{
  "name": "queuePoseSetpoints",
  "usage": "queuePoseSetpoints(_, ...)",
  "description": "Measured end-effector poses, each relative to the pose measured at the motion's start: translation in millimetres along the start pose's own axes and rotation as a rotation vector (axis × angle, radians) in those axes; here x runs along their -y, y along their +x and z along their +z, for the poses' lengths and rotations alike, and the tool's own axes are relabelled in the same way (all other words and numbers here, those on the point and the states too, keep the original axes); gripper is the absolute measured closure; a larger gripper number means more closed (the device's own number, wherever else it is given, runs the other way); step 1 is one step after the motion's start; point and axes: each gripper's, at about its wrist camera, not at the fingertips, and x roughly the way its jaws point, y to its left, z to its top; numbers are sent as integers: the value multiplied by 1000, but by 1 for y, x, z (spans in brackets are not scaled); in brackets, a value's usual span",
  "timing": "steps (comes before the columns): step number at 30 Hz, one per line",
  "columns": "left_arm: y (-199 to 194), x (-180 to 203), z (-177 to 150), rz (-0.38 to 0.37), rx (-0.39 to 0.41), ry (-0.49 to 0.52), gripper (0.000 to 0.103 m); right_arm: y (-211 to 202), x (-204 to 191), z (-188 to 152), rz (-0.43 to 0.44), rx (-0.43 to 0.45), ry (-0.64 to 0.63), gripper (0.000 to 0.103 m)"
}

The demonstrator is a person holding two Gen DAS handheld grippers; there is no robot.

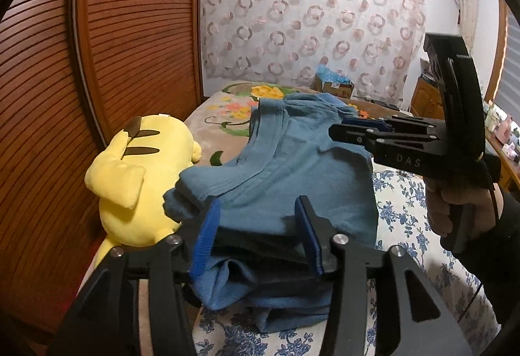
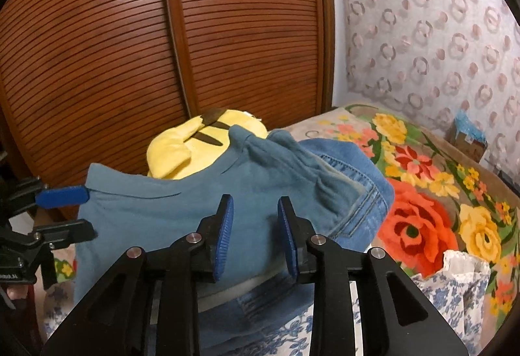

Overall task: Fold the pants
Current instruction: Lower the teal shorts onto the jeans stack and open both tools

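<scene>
Folded teal-blue pants (image 1: 292, 167) lie in a thick stack on the bed, their far end resting on a pile of denim jeans (image 2: 360, 183). My left gripper (image 1: 256, 235) stands open over the near edge of the pants, with cloth between its blue pads but not pinched. In the right wrist view the left gripper (image 2: 89, 212) shows at the left corner of the pants, fingers apart. My right gripper (image 2: 256, 239) is open above the middle of the folded cloth. In the left wrist view the right gripper (image 1: 338, 128) hovers at the far right edge of the pants, held by a hand (image 1: 461, 209).
A yellow plush toy (image 1: 136, 183) lies against the pants on the left, beside brown louvred wardrobe doors (image 2: 162, 47). A flowered blanket (image 2: 438, 193) covers the far bed, and a blue-flowered sheet (image 1: 399, 213) the near part. A cardboard box (image 1: 334, 83) stands by the curtain.
</scene>
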Motion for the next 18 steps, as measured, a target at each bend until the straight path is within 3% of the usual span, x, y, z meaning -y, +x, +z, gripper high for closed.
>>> queuePoseSetpoints(4,-6,-3,-1,3,9,-5,43,-4,-5,-4,-3,0,5,64)
queuePoseSetpoints(8,-11,-5,-1,17,19,-6,42,-9,-8,-7,-2,4,17,38)
queuePoseSetpoints(11,-16,-6,-2,36,21,2,42,-14,-8,-10,11,19,41,27)
queuePoseSetpoints(18,-19,-4,-6,46,1,8,42,-26,-13,-12,-25,32,61,22)
